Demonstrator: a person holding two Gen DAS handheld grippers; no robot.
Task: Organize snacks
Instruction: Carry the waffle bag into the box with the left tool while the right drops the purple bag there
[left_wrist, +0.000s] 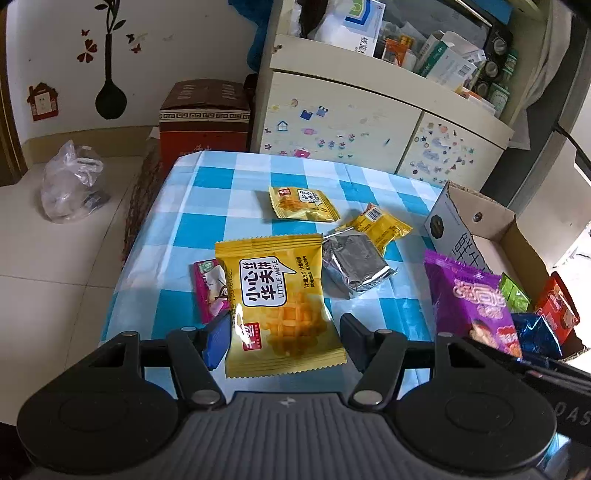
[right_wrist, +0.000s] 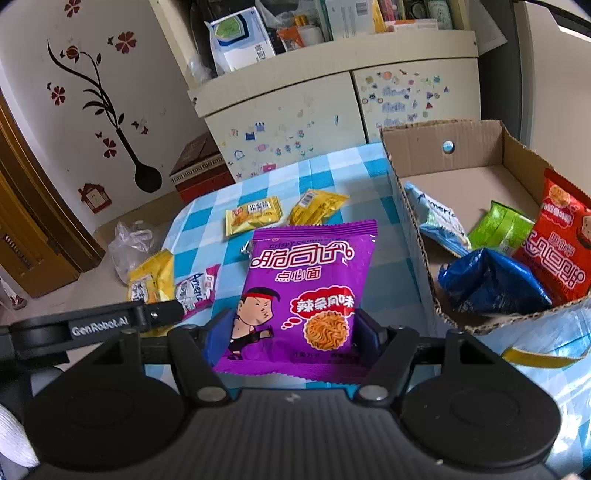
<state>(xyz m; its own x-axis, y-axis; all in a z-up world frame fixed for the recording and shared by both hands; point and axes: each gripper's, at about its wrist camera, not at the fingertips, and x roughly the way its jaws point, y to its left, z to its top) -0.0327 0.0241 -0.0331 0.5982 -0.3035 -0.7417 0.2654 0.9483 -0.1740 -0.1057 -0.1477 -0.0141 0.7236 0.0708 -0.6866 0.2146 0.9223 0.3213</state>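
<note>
Left gripper (left_wrist: 282, 338) squeezing a flat, shiny yellow waffle packet (left_wrist: 279, 302); right gripper (right_wrist: 291, 338) squeezing a crinkly purple noodle-snack bag (right_wrist: 306, 295) beside the cardboard box (right_wrist: 413, 236).

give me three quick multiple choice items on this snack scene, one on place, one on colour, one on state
1. Where is the crinkled dark blue foil bag?
A. in the open cardboard box
B. on the checked cloth
C. on the floor

2. What colour is the noodle snack packet in the right tongs?
A. green
B. purple
C. silver

3. The left tongs are:
A. empty
B. out of view
C. around a yellow waffle packet

Answers: 1 A, it lies inside the box walls; 2 B, its wrapper is purple; 3 C, the packet sits between the fingers.
</note>
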